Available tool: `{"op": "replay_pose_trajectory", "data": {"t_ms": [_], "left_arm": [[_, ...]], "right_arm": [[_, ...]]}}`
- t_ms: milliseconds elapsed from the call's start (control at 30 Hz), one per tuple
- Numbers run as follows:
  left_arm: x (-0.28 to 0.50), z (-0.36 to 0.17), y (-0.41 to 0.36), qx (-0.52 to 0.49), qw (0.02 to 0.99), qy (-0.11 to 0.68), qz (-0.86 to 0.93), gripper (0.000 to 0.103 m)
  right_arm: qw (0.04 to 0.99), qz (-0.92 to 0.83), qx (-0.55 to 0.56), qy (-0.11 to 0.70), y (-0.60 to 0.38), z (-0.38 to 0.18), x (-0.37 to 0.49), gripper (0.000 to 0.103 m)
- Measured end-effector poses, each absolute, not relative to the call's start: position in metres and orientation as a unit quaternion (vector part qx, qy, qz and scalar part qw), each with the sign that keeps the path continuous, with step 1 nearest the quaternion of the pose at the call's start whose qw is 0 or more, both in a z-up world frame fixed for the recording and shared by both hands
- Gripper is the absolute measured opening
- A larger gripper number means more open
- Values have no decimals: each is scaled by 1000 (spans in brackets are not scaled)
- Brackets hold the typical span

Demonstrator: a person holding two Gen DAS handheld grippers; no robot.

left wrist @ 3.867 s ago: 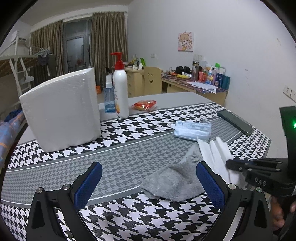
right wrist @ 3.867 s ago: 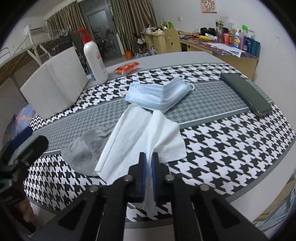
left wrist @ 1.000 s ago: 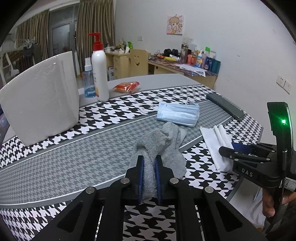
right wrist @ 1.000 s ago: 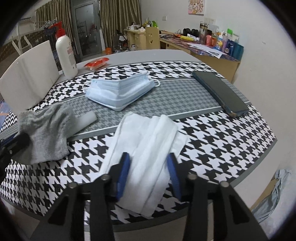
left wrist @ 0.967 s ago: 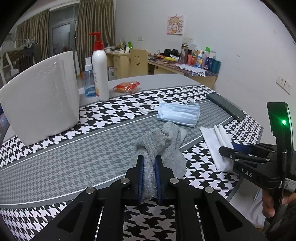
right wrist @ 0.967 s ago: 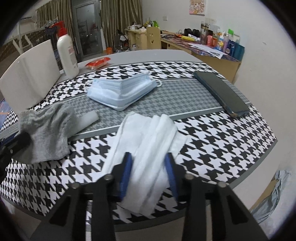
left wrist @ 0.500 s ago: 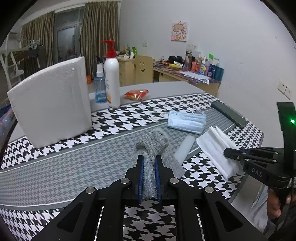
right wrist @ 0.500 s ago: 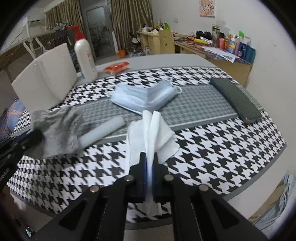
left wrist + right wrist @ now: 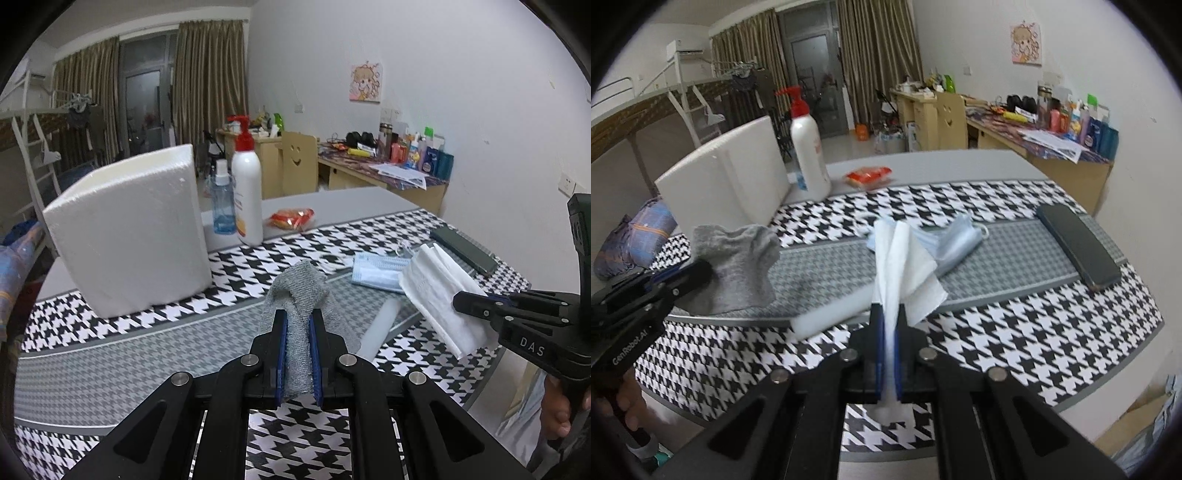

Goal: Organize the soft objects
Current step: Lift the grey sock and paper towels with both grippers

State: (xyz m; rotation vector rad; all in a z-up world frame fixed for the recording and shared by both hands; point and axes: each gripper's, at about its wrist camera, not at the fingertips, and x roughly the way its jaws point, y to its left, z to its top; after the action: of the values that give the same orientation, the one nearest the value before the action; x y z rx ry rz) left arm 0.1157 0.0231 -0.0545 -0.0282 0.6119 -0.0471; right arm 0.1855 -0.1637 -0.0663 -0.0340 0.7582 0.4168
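Both jaws are clamped: left gripper (image 9: 298, 341) pinches the floppy gray sock (image 9: 301, 291), right gripper (image 9: 888, 347) the featherlight, tear-prone white tissue (image 9: 901, 266); bunched middle folds look like the safest hold.

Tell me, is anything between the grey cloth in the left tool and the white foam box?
Nothing visible is. The left tool holds the grey cloth above the patterned table, and only bare tabletop lies between it and the white foam box.

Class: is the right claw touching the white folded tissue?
Touching: the right wrist view shows the right claw shut on the white folded tissue, pads pressing it.
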Motion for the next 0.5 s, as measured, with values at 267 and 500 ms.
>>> {"op": "replay_pose_trajectory", "data": {"t_ms": [267, 500], "left_arm": [[111, -41, 33, -16, 958, 287, -12, 12], [110, -30, 38, -14, 961, 275, -10, 12]], "right_arm": [[908, 234, -14, 347, -148, -50, 187, 7], [910, 252, -18, 329, -134, -37, 187, 7]]}}
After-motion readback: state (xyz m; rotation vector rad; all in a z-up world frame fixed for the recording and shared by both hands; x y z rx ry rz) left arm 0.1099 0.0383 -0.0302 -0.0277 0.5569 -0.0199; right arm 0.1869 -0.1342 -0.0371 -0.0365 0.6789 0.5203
